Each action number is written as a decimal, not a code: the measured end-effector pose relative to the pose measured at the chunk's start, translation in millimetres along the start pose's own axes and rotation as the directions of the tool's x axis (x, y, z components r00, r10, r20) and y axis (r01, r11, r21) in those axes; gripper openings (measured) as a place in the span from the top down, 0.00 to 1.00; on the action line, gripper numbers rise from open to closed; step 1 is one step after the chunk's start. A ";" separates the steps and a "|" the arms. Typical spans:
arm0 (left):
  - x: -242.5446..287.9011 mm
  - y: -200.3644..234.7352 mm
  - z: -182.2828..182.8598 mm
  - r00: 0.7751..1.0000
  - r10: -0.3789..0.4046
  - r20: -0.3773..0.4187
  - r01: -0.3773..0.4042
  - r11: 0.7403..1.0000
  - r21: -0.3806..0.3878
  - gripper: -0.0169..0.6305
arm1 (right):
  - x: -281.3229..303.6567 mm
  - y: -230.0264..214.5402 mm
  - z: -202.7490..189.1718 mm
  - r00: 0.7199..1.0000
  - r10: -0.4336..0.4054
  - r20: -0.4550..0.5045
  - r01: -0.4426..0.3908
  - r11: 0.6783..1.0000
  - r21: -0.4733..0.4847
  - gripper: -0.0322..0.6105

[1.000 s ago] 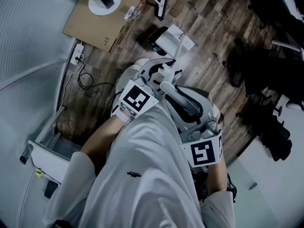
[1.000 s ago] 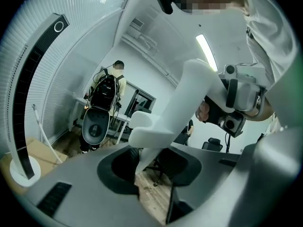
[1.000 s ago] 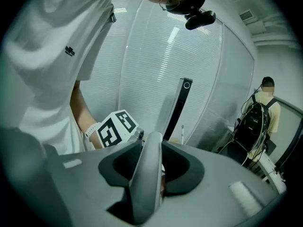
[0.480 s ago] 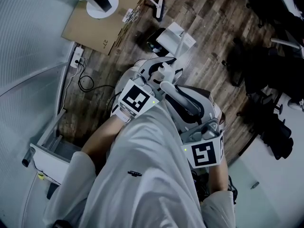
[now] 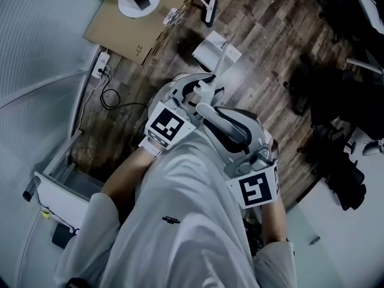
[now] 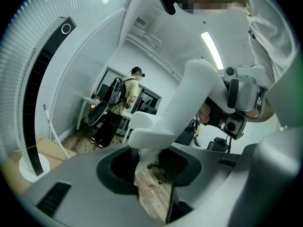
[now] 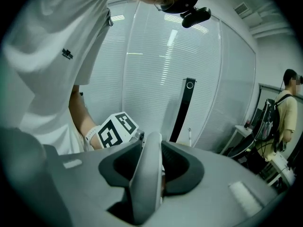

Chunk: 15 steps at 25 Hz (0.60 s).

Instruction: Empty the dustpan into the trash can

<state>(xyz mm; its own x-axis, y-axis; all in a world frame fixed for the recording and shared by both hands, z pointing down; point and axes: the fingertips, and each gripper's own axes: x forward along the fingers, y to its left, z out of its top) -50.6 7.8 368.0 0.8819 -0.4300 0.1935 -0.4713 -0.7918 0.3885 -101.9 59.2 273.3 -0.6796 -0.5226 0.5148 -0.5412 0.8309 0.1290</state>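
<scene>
A white dustpan (image 5: 213,48) hangs low over the wooden floor on a thin white pole (image 5: 223,68). The pole rises to a thick pale handle (image 5: 225,123) in front of the person's body. My left gripper (image 5: 201,93) is shut on the lower part of that handle (image 6: 189,103), which passes between its jaws in the left gripper view. My right gripper (image 5: 240,138) is shut on the handle's upper end (image 7: 147,169), which fills the gap between its jaws in the right gripper view. I can make out no trash can in any view.
Flattened cardboard (image 5: 132,32) and a round white stand base (image 5: 138,5) lie at the far left, with a floor brush head (image 5: 209,9) beside them. A power strip (image 5: 101,65) and black cable (image 5: 111,98) run along the wall. Black office chairs (image 5: 336,101) crowd the right. A person (image 6: 128,93) stands farther off.
The dark opening that showed beside the white dustpan no longer shows; only its white side faces up. Both grippers keep their hold on the handle.
</scene>
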 end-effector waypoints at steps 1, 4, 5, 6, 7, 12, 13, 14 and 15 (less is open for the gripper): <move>-0.8 1.3 1.8 1.000 0.002 0.007 -0.002 1.000 -0.006 0.77 | 0.9 -0.8 1.8 1.000 -0.004 0.004 0.004 1.000 0.005 0.74; 0.4 1.1 5.5 1.000 -0.002 0.017 0.002 1.000 -0.007 0.77 | 0.3 -2.2 3.5 1.000 -0.019 -0.004 0.019 1.000 -0.012 0.74; 2.0 -0.2 7.0 1.000 -0.005 0.019 0.006 1.000 -0.003 0.77 | -1.5 -3.5 3.9 1.000 -0.024 -0.006 0.024 0.999 -0.021 0.73; 4.1 -1.8 8.5 1.000 -0.010 0.021 0.010 1.000 0.002 0.77 | -3.7 -5.1 4.0 1.000 -0.029 -0.009 0.029 0.999 -0.028 0.73; 6.2 -3.7 9.7 1.000 -0.014 0.024 0.014 1.000 0.008 0.77 | -6.0 -6.5 3.6 0.999 -0.036 -0.011 0.035 0.999 -0.033 0.73; 13.7 -13.0 14.8 0.998 -0.037 0.042 0.035 0.999 0.038 0.77 | -15.4 -8.8 2.8 0.998 -0.060 -0.014 0.060 0.997 -0.051 0.73; 15.2 -14.5 16.6 0.998 -0.041 0.048 0.039 0.998 0.044 0.77 | -16.8 -9.3 3.2 0.998 -0.064 -0.015 0.063 0.996 -0.057 0.73; 16.8 -15.8 18.7 0.998 -0.046 0.053 0.043 0.998 0.050 0.77 | -18.1 -9.8 3.8 0.998 -0.067 -0.016 0.065 0.996 -0.064 0.73; 18.0 -17.3 21.2 0.997 -0.049 0.058 0.045 0.997 0.057 0.77 | -19.6 -10.1 4.9 0.998 -0.068 -0.016 0.067 0.995 -0.072 0.73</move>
<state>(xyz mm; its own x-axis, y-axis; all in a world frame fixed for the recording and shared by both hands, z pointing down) -26.9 4.5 345.6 0.9015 -0.4154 0.1215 -0.4307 -0.8338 0.3453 -85.6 60.0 257.7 -0.6330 -0.5749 0.5186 -0.5482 0.8058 0.2241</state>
